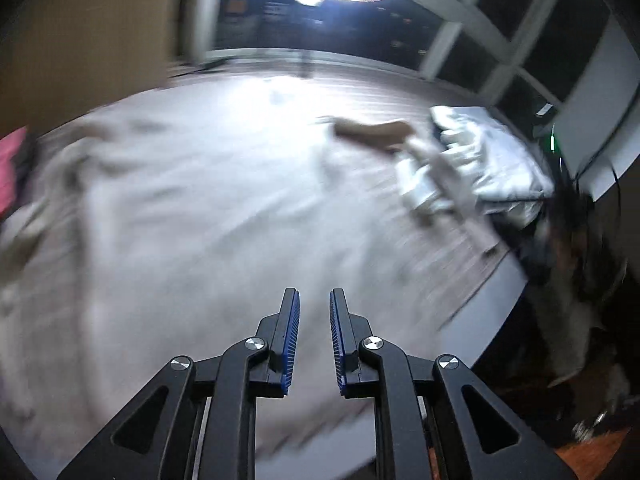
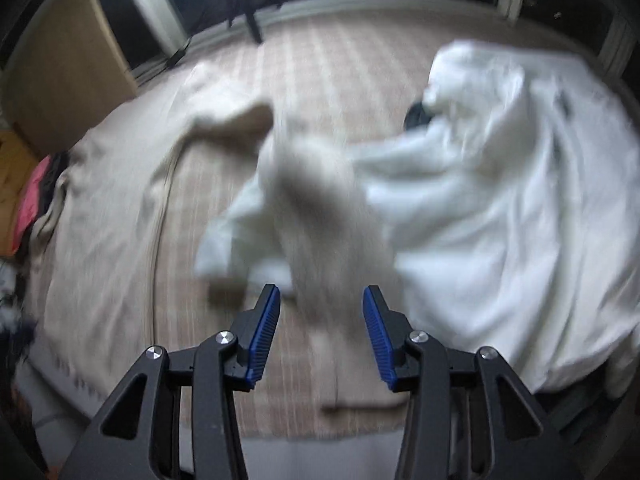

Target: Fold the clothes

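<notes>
Both frames blurred. Beige garment (image 2: 120, 200) lies spread flat on the bed (image 2: 320, 64), ready for folding; white pile (image 2: 500, 200) just right of it. Left gripper (image 1: 314, 300) narrowly parted, empty. Right gripper (image 2: 320, 300) wide apart, empty, above the garment's sleeve (image 2: 320, 216).

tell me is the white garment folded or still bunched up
Bunched up, not folded: the white garment lies crumpled in loose, uneven wrinkles, though blur hides the finer detail.
</notes>
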